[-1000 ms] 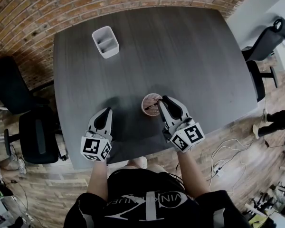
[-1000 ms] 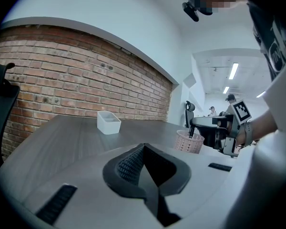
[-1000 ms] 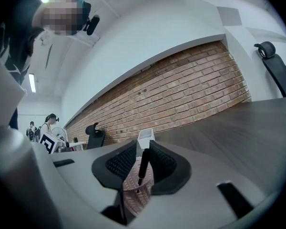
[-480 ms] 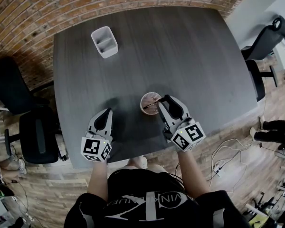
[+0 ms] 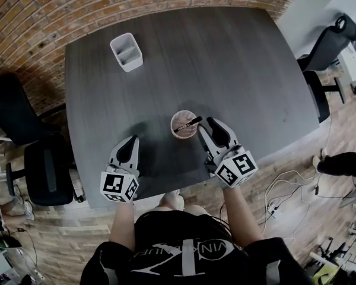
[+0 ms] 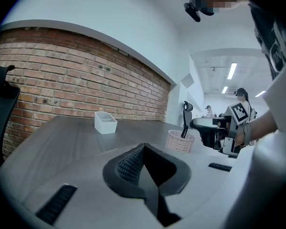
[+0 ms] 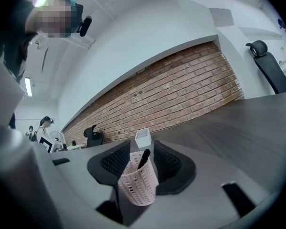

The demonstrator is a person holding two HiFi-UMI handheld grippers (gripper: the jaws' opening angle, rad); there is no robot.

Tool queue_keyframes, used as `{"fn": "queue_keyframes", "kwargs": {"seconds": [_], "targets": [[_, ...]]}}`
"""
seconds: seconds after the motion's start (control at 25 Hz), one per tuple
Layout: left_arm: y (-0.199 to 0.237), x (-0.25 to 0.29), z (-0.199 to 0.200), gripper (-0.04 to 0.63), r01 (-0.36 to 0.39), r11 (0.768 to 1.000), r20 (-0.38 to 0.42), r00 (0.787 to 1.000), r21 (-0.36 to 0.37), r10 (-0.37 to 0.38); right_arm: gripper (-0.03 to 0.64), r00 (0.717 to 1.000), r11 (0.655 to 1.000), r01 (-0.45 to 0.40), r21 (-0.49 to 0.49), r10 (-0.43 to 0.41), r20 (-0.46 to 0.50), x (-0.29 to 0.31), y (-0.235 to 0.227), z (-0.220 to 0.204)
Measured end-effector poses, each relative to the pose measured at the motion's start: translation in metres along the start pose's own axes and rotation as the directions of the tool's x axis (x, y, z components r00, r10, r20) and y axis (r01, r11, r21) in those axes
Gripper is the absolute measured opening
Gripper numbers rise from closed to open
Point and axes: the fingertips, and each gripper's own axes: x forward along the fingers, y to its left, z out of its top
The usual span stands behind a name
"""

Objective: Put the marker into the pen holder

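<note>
1. The left tool (image 5: pixel 130 141) hovers over the near edge of the dark worktop (image 5: pixel 237 64). In its own view, the left tool (image 6: pixel 144 150) has its jaws together with nothing between them.
2. A white box (image 5: pixel 126 51) stands at the far left of the worktop, well apart from both tools. It also shows in the left gripper view (image 6: pixel 105 122) and the right gripper view (image 7: pixel 142 137).
3. The pink lattice pen holder (image 5: pixel 184 124) stands upright near the worktop's near edge, between the two tools and closer to the right one.
4. The black marker (image 5: pixel 187 124) is inside the pen holder, leaning, with its upper end poking past the rim toward the right tool. The right gripper view shows the marker (image 7: pixel 143 158) slanting up out of the holder (image 7: pixel 138 182).
5. The right tool (image 5: pixel 206 125) sits just beside the holder. In its own view, the right tool (image 7: pixel 142 147) has its jaws opening, wide apart. The holder shows in the gap, and neither pad presses on it or on the marker.
</note>
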Motion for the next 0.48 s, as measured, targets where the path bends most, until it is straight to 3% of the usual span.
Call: {"fn": "queue_keyframes", "kwargs": {"seconds": [0.12, 0.32, 0.48], "targets": [[-0.006, -0.004, 0.001, 0.014, 0.003, 1.0, 0.005, 1.0, 0.0, -0.003, 0.156, 1.0, 1.0, 0.005, -0.018, -0.005, -0.002, -0.009, 0.002, 0.001], [-0.014, -0.013, 0.005, 0.014, 0.002, 1.0, 0.023, 1.0, 0.001, -0.002, 0.069, 1.0, 0.999, 0.005, -0.047, -0.005, 0.001, -0.023, 0.01, 0.004], [-0.023, -0.022, 0.007, 0.014, 0.005, 1.0, 0.034, 0.999, 0.006, -0.005, 0.046, 1.0, 0.999, 0.013, -0.051, -0.013, -0.003, -0.038, 0.014, 0.005]]}}
